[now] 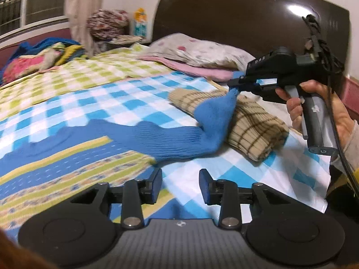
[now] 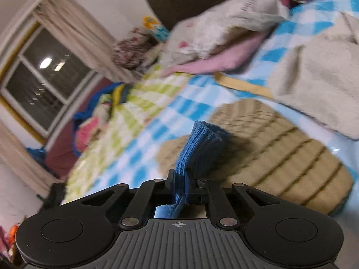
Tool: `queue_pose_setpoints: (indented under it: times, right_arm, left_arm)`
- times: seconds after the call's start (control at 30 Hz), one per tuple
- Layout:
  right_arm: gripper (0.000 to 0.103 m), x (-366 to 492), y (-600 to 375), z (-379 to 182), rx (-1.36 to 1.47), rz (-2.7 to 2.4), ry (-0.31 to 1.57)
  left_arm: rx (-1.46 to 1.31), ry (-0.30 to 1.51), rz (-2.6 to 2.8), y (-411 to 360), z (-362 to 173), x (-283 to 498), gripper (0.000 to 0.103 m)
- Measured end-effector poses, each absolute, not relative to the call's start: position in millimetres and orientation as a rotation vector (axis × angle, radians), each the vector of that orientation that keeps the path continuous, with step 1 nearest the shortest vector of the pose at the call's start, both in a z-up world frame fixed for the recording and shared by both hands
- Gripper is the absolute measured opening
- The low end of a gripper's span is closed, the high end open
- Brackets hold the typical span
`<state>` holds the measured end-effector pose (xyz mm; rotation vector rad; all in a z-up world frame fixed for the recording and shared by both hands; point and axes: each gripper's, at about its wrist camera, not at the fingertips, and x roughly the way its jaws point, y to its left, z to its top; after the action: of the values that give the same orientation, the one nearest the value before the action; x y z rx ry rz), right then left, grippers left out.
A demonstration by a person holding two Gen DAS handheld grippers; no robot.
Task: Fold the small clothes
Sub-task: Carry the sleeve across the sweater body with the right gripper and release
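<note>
Bed (image 1: 125, 94), covered by a blue-and-white checked sheet, served as the folding surface; it filled both views from 9 to 3 o'clock. A striped blue blanket (image 1: 67, 157) lay at 8 o'clock in the left view, probably only bedding. A pillow (image 1: 197, 51) sat against the headboard (image 1: 246, 18) at 1 o'clock. A folded beige plaid cloth (image 1: 253, 130) rested right of centre, at about 3 o'clock, apparently finished and set aside to keep the middle free.

The task's thing, a blue sock (image 1: 179, 136), lay stretched from the blanket's edge toward 2 o'clock, its far end raised over the plaid cloth (image 2: 280, 157). The rise was due to the right gripper (image 1: 234, 85), which had clamped that end; one end was held, presumably, so the sock could be drawn straight or doubled over. In the right view the sock (image 2: 197, 148) stood up from between the fully closed jaws of the right gripper (image 2: 179, 190).

The hand (image 1: 320, 112) at 3 o'clock gripped the tool's handle with a finger on the trigger, nose pointed toward 9 o'clock and tipped slightly down.

The left gripper (image 1: 180, 186), at 6 o'clock, was part open and empty, its fingers (image 1: 156, 185) just short of the sock's middle, angled down at the bed as if ready to pin it.
</note>
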<state>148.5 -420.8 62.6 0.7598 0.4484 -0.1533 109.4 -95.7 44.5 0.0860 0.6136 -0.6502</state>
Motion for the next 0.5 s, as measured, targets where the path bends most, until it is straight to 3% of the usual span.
queue_pose_setpoints:
  times: [0.3,0.5]
  right_arm:
    - [0.008,184.1,-288.9,101.4,0.636,0.133,0.473]
    - [0.008,232.4,-170.9,68.5,0.520,0.265,0.623]
  left_arm:
    - [-0.002,0.594,-0.569,-15.2,40.2,93.2,0.044]
    - [-0.107,0.620,-0.467,51.1,16.3,95.6,0.044]
